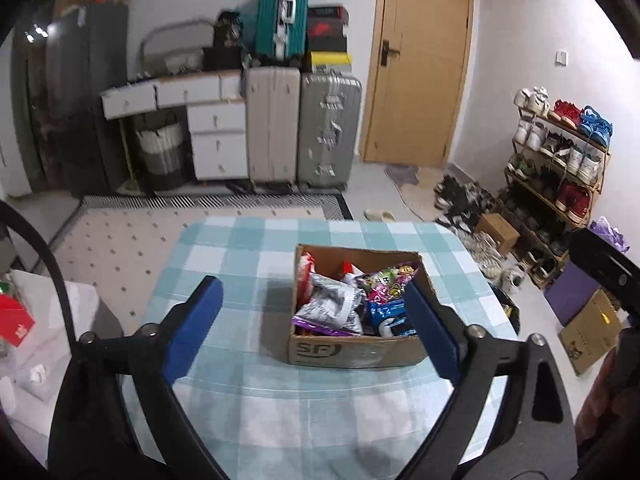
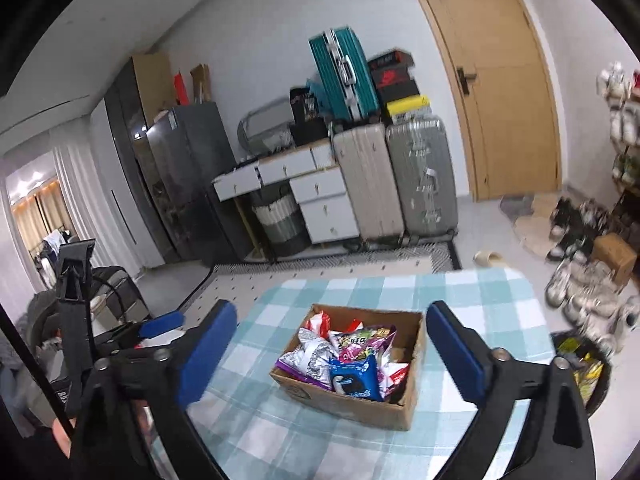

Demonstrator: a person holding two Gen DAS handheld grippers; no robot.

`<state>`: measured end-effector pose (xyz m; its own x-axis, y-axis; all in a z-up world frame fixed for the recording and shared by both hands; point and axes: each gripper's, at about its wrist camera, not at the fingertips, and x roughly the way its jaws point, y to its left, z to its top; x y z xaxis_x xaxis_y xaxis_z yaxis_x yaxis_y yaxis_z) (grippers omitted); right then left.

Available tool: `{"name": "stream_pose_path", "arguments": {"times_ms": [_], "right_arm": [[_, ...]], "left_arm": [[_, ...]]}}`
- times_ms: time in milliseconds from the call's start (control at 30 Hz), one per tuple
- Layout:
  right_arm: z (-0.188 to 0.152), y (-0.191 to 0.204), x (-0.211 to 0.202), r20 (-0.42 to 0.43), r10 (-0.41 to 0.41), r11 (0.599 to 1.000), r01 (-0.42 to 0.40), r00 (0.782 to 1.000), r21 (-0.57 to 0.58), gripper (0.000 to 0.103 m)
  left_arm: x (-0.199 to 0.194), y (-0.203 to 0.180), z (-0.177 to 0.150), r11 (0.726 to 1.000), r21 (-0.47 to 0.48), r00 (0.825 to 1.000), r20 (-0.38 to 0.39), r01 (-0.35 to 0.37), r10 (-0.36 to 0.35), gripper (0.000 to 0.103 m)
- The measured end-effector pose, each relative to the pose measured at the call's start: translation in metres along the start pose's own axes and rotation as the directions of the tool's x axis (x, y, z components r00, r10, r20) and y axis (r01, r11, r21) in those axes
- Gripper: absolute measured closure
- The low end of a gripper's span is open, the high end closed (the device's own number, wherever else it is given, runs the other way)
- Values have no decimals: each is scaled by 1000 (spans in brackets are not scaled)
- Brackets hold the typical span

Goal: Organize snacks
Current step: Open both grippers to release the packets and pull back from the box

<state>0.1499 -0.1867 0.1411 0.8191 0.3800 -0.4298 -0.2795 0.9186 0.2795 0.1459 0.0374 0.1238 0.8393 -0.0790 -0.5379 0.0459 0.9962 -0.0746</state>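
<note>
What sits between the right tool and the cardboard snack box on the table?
Nothing but bare checked tablecloth. In the right wrist view, the open right tool hangs short of the cardboard box, with no loose snack in that stretch.

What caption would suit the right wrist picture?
Open right gripper hovers above a cardboard box full of snack packets on a checked tablecloth.
</note>
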Motion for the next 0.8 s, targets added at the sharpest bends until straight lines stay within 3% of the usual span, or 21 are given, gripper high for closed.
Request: {"name": "stream_pose_path", "arguments": {"times_ms": [33, 333, 467, 600, 800], "right_arm": [[-3, 4, -8, 9, -5, 1000, 5, 1000, -20, 2], [-50, 22, -63, 83, 48, 996, -42, 995, -76, 1], [-86, 21, -85, 159, 83, 992, -67, 984, -105, 0], [-119, 11, -90, 198, 56, 996, -40, 979, -85, 0], [-156, 6, -93, 261, 3, 992, 30, 965, -123, 0]], "left_arm": [[-10, 1, -5, 1000, -1, 1000, 22, -12, 12, 0], [-86, 16, -59, 999, -45, 987, 162, -1, 8, 0], [-94, 24, -86, 999, -35, 985, 168, -22, 28, 0], [-91, 32, -111, 998, -59, 987, 160, -8, 17, 0], [-75, 24, -139, 997, 1, 964, 259, -71, 68, 0]]}}
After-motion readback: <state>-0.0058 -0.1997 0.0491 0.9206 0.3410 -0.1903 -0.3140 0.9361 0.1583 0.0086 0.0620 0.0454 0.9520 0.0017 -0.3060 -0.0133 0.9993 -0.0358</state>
